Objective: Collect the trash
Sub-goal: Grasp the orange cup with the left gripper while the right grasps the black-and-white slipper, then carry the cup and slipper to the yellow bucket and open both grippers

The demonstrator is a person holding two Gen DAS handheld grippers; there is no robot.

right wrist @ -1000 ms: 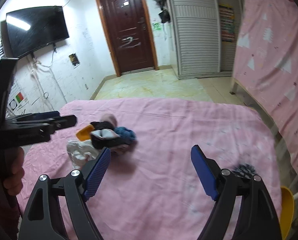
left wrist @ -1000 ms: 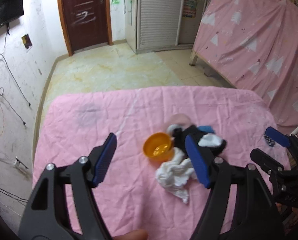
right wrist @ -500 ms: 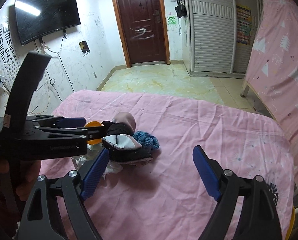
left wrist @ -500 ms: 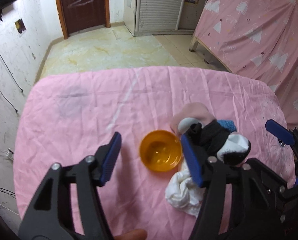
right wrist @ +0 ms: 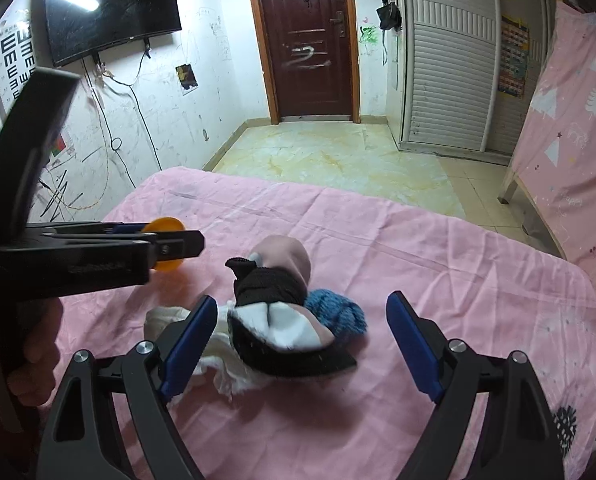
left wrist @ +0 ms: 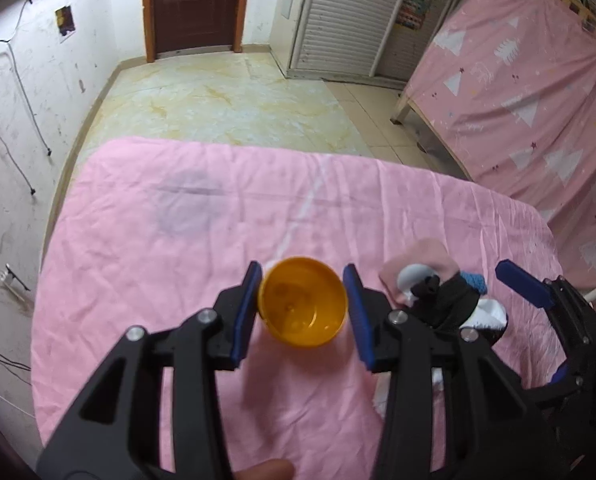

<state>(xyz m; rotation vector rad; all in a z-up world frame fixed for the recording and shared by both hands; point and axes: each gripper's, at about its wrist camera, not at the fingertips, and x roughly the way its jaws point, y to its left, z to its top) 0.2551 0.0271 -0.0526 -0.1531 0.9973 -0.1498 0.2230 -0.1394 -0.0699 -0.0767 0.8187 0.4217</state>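
Note:
An orange plastic bowl (left wrist: 302, 308) sits between the blue pads of my left gripper (left wrist: 302, 280), whose jaws are closing; both pads touch its rim. The same bowl (right wrist: 166, 222) shows behind that gripper in the right wrist view. Just right of it lies a pile of socks (right wrist: 274, 312): black, white, pink and a blue knit piece (right wrist: 334, 312), over a crumpled white cloth (right wrist: 158, 320). My right gripper (right wrist: 302, 304) hangs open over this pile, its pads apart from it on either side. A hand (right wrist: 38, 352) holds the left gripper.
Everything lies on a pink sheet (left wrist: 158, 280) over a bed; its far edge drops to a tiled floor (left wrist: 226, 100). A small black spiky object (right wrist: 564, 424) lies near the right edge. A pink-draped bed frame (left wrist: 518, 92) stands at the right.
My left gripper moved over the orange bowl and its jaws narrowed onto the rim. My right gripper came closer to the sock pile, still wide.

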